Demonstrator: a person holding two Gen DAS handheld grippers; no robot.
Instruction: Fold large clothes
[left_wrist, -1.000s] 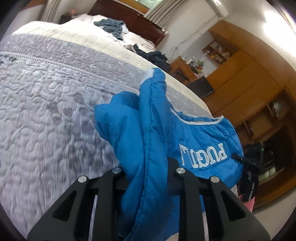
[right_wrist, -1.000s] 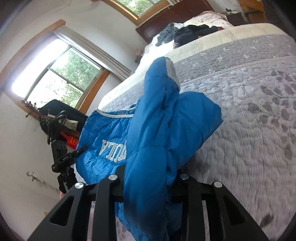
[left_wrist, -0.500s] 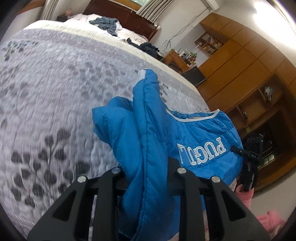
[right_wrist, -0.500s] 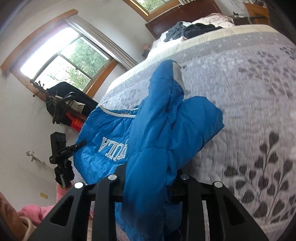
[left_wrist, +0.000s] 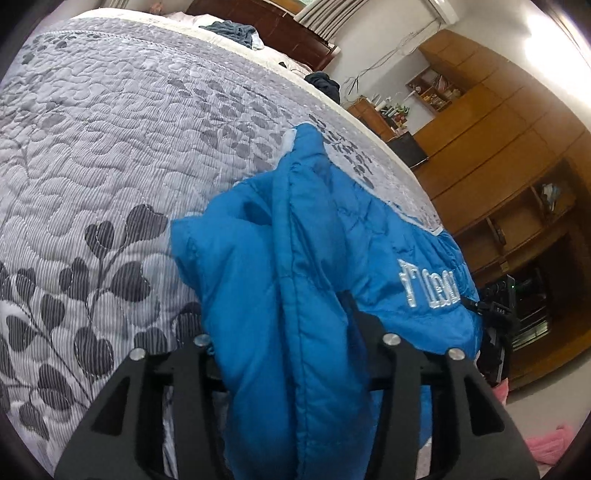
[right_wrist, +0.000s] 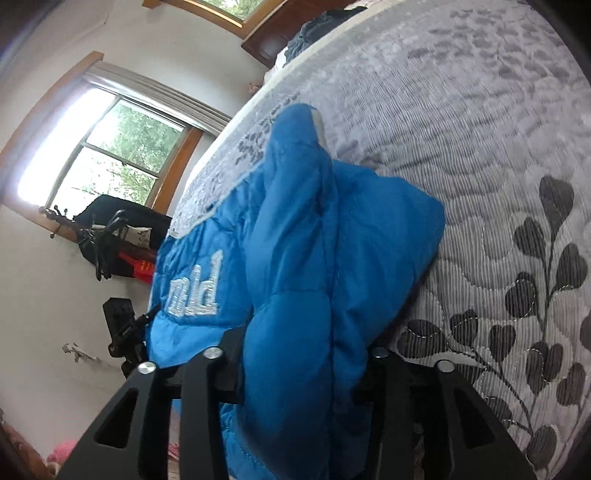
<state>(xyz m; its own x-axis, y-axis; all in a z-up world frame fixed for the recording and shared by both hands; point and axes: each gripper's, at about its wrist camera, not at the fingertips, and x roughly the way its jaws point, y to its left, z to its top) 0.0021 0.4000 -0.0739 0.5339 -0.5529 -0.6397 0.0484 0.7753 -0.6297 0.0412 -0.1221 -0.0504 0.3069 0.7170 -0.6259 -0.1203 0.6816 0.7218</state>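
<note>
- Grey quilted bedspread with a dark leaf print (left_wrist: 110, 155) covers the bed.
- Left tool (left_wrist: 295, 343) is clamped on a thick fold of the puffy blue quilted jacket (left_wrist: 258, 258) (white embroidered lettering), bunched at the bed's edge.
- Right tool (right_wrist: 295, 354) likewise pinches a fold of the jacket (right_wrist: 351, 240).

Jacket (left_wrist: 295, 288) bunched between both claws, draped over the bed (left_wrist: 110, 147) edge, clothes (left_wrist: 232, 29) at the far end
</note>
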